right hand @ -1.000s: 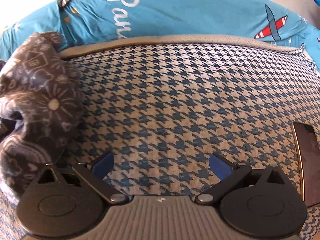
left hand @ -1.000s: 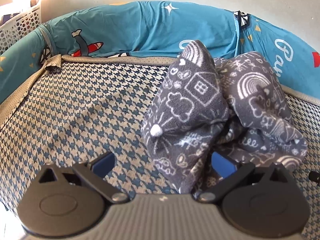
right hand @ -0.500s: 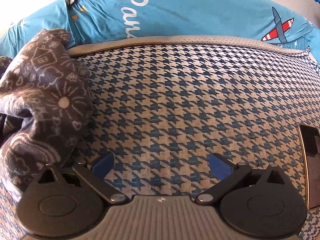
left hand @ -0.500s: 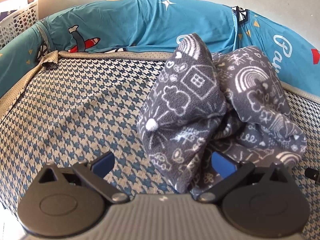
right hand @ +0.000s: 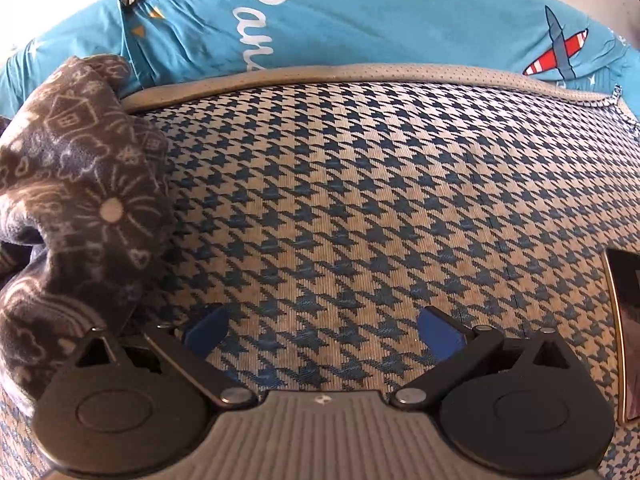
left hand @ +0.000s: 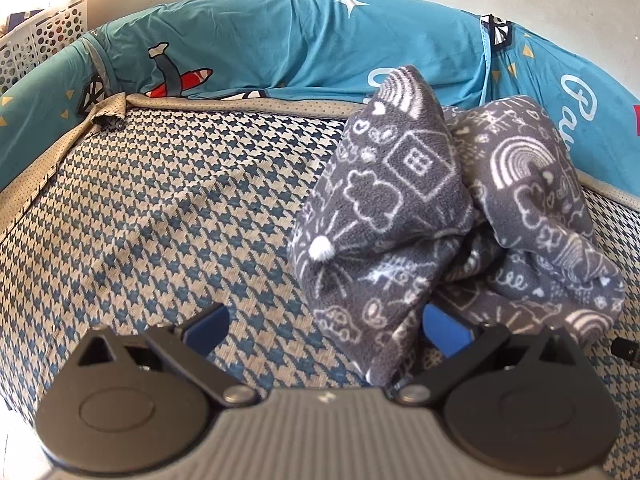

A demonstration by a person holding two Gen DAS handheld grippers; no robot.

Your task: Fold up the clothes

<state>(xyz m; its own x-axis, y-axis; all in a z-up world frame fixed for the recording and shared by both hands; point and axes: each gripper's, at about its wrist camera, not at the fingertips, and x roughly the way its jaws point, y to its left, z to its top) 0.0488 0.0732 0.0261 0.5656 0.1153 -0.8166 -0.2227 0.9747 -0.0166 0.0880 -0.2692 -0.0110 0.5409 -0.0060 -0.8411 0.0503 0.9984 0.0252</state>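
Left gripper [left hand: 324, 326] spread wide, crumpled grey fleece garment [left hand: 440, 216] at right of frame draping over its right finger. Right gripper [right hand: 322, 330] likewise apart above houndstooth mat [right hand: 360, 200], garment [right hand: 76, 208] at left edge.

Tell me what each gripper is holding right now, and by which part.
Nothing is held. The left gripper is open, with the crumpled grey fleece garment against its right finger. The right gripper is open over the houndstooth mat.
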